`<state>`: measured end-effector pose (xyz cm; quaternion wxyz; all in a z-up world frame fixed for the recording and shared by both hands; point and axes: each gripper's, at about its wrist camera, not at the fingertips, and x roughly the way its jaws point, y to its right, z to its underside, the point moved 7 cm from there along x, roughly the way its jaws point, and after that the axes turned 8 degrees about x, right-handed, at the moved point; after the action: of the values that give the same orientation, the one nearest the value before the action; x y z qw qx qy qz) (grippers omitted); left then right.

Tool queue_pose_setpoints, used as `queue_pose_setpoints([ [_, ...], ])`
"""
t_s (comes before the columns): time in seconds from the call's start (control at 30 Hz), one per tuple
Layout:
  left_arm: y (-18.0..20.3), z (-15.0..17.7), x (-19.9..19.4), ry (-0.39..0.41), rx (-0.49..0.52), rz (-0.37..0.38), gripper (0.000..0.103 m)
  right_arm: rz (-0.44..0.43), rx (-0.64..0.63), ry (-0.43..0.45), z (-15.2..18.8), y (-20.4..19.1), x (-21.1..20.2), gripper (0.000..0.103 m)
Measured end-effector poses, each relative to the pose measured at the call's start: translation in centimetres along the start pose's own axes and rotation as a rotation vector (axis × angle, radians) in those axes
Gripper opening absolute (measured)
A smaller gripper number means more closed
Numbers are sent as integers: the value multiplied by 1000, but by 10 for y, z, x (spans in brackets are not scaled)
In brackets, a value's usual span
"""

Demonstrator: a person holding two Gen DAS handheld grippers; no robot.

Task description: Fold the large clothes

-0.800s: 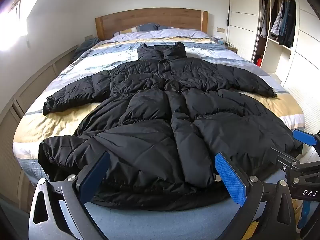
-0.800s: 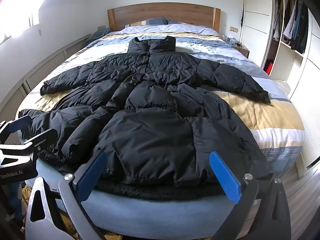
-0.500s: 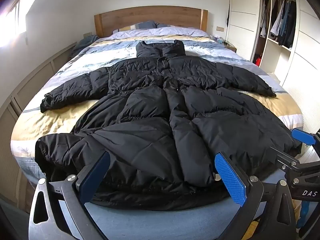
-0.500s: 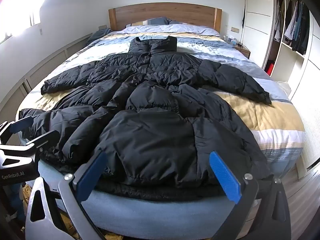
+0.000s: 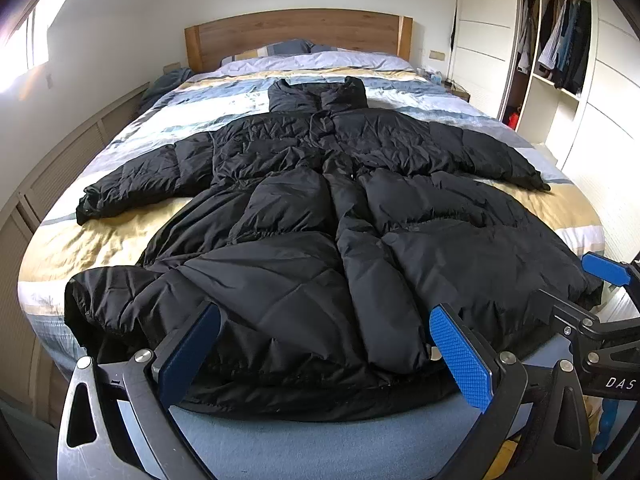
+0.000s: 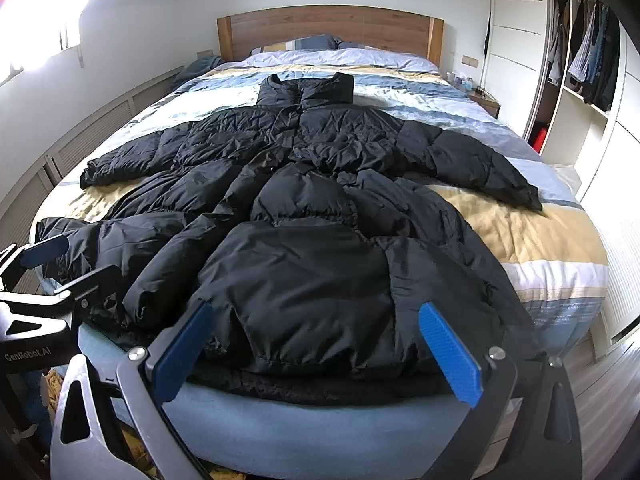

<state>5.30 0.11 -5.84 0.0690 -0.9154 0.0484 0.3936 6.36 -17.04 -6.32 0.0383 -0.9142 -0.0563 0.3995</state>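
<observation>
A long black puffer coat (image 5: 320, 208) (image 6: 304, 216) lies flat on the bed, collar toward the headboard, both sleeves spread out sideways, hem at the foot edge. My left gripper (image 5: 324, 328) hovers over the hem, left of the coat's middle, jaws wide apart with nothing between the blue pads. My right gripper (image 6: 316, 324) hovers over the hem further right, also open and holding nothing. Each gripper shows at the edge of the other's view: the right gripper (image 5: 600, 300) and the left gripper (image 6: 52, 268).
The bed (image 5: 100, 240) has a striped blue, white and yellow cover and a wooden headboard (image 5: 300, 32). An open wardrobe with hanging clothes (image 5: 560, 48) stands at the right. A low panelled wall unit (image 6: 80, 136) runs along the left. A nightstand (image 6: 484, 100) sits beside the headboard.
Both views have drawn slightly nearer to the coat's hem. The coat has not moved and both grippers stay open.
</observation>
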Motion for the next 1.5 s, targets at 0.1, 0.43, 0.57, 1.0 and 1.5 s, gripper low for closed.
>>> queue_pose_setpoints([
  [0.1,1,0,1,-5,3,4,103,0,1,-4,-1,1,3,103],
  [0.43,0,2,5,-16,2,10,103,4,-6,-5,0,-1,6,103],
  [0.57,-1,2,6,-18,2,9,103,5,-5,-7,0,-1,7,103],
  [1.0,1,2,10,-28,17,4,102,-14,10,-20,6,-4,14,103],
  [1.5,-2,3,19,-47,10,23,102,-38,33,-38,1,-4,20,103],
])
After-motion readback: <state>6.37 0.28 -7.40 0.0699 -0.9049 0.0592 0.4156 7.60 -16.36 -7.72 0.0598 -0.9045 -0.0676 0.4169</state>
